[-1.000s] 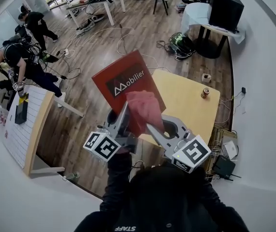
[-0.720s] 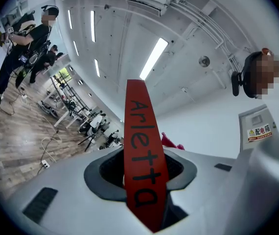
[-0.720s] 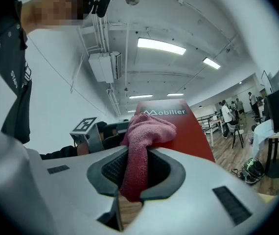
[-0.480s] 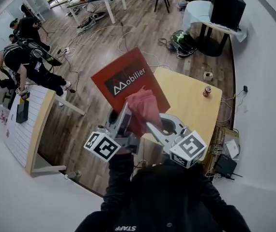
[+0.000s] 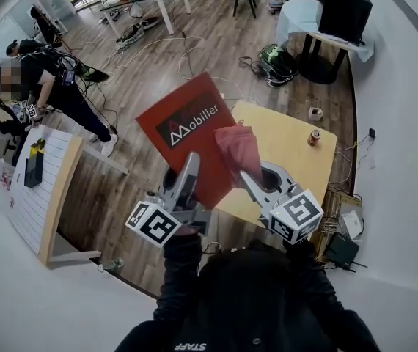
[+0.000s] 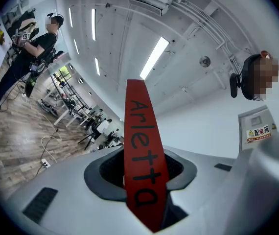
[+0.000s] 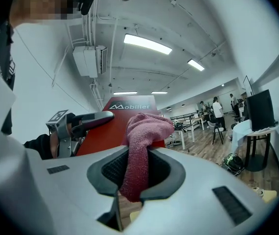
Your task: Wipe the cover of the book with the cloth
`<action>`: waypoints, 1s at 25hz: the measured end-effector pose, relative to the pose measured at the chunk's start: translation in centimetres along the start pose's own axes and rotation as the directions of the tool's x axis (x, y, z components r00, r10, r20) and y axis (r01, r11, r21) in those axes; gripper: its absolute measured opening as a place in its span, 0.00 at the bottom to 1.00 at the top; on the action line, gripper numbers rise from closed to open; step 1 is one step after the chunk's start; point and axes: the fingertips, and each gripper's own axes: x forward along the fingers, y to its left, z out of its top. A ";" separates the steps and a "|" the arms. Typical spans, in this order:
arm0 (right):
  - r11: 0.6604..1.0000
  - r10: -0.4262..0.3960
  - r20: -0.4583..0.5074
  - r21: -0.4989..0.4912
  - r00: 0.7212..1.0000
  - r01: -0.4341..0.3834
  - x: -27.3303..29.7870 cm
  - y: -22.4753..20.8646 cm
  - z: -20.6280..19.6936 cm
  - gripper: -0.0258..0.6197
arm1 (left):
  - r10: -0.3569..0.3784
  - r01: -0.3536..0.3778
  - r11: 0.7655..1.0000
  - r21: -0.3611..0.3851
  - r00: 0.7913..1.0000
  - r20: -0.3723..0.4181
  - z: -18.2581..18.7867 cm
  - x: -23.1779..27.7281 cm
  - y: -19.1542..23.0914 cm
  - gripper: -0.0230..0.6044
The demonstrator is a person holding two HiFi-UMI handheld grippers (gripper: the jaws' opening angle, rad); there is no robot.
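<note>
Yellow desk (image 5: 291, 151) below. I am holding the red book (image 5: 183, 132) aloft, left gripper (image 5: 188, 173) jaws clamping its lower edge; right gripper (image 5: 247, 180) jaws pinching the pink cloth (image 5: 237, 147) at its cover. Wiping seemingly under way, unfinished.

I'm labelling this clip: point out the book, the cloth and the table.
book (image 5: 194, 163), head view, red front cover
cloth (image 5: 236, 149), head view, bunched pink middle
table (image 5: 293, 156), head view, bare wooden top

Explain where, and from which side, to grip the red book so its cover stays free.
Grip the book by its thin spine edge near the lower corner, from below, as the left gripper does; the flat cover is exposed to the cloth.
</note>
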 end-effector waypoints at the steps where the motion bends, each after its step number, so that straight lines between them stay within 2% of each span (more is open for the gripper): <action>1: 1.000 -0.010 -0.001 0.000 1.000 0.010 -0.1 -0.5 0.0 0.16 | -0.001 0.001 1.000 0.001 1.000 0.000 0.0 0.0 0.0 0.33; 9: 0.996 -0.094 -0.014 -0.006 0.995 0.094 -0.8 -3.8 -0.7 0.16 | -0.007 0.007 1.000 0.009 1.000 -0.002 0.1 -0.1 -0.1 0.33; 13: 0.990 -0.142 0.015 -0.008 0.990 0.142 -2.0 -5.4 0.6 0.16 | -0.003 0.003 1.000 0.028 1.000 0.004 -0.1 -0.1 -0.2 0.33; 18: 0.978 -0.202 0.085 -0.042 0.976 0.206 -3.5 -6.4 3.9 0.16 | 0.046 -0.047 0.986 0.159 0.999 0.013 0.5 -0.3 -0.6 0.33; 22: 0.947 -0.296 0.112 -0.096 0.949 0.307 -4.6 -7.5 5.3 0.16 | 0.112 -0.117 0.942 0.313 0.993 0.036 0.9 -0.6 -0.8 0.33; 25: 0.933 -0.330 0.122 -0.107 0.936 0.342 -4.9 -7.6 5.8 0.16 | 0.142 -0.149 0.913 0.379 0.989 0.045 1.5 -0.9 -0.7 0.33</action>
